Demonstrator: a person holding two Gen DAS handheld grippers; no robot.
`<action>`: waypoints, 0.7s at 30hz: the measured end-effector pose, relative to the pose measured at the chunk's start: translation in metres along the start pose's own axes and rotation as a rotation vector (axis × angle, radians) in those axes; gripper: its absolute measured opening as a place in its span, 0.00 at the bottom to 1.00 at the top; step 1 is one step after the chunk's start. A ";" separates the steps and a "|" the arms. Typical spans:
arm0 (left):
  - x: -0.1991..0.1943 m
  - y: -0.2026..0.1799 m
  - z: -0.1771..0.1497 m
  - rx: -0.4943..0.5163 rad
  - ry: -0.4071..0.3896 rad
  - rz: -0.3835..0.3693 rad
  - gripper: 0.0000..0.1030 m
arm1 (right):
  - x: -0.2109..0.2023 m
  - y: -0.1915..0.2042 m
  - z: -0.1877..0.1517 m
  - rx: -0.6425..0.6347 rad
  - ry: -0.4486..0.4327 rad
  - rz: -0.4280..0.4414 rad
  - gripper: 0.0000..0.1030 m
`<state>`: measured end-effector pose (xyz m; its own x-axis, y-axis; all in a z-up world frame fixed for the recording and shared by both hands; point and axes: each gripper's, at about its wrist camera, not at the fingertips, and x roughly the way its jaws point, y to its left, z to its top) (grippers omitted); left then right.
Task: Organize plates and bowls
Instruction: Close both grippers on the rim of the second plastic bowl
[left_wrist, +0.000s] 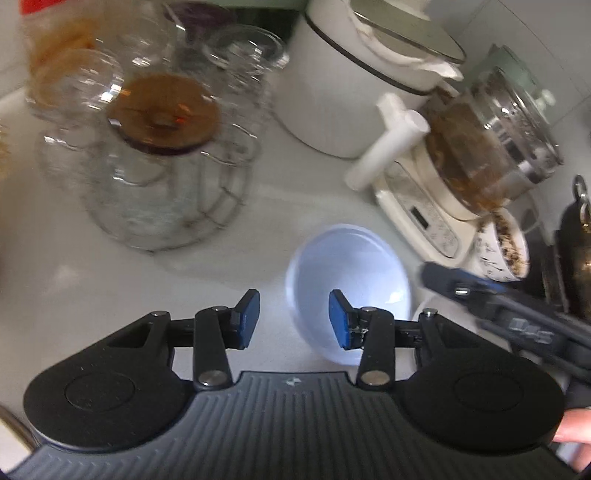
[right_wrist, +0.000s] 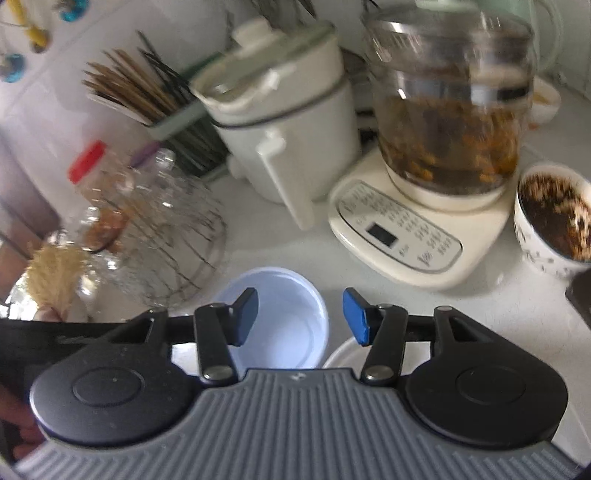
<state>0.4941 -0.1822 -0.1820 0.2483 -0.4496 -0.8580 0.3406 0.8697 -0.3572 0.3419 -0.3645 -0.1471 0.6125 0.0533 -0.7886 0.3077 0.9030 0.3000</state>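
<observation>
A pale blue bowl (left_wrist: 354, 280) stands upright and empty on the white counter (left_wrist: 92, 295). My left gripper (left_wrist: 294, 319) hovers over the bowl's left rim, one blue pad outside it and one above its inside, open with neither pad touching. The same bowl (right_wrist: 284, 321) lies under my right gripper (right_wrist: 300, 316), which straddles its right rim, open and pressing on nothing. The rim of a white dish (right_wrist: 341, 354) shows just right of the bowl. The right gripper's dark body (left_wrist: 517, 321) enters the left wrist view from the right.
A wire rack of glass cups (left_wrist: 147, 155) stands at the left. Behind are a white lidded pot (right_wrist: 280, 122) and a glass kettle on a cream base (right_wrist: 443, 147). A patterned cup of dark dregs (right_wrist: 554, 221) sits at the right, with a chopstick holder (right_wrist: 147, 96) behind.
</observation>
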 end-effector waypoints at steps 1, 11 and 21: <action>0.003 -0.002 0.001 0.012 0.003 0.005 0.46 | 0.005 -0.001 0.000 0.008 0.014 -0.003 0.48; 0.036 -0.004 0.008 0.065 0.108 0.031 0.30 | 0.035 -0.006 -0.001 0.035 0.057 0.000 0.36; 0.051 -0.001 0.014 0.098 0.131 0.017 0.14 | 0.052 -0.006 -0.003 0.032 0.086 -0.009 0.21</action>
<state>0.5195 -0.2087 -0.2203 0.1366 -0.3994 -0.9065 0.4258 0.8500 -0.3103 0.3698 -0.3658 -0.1913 0.5450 0.0833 -0.8343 0.3368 0.8895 0.3088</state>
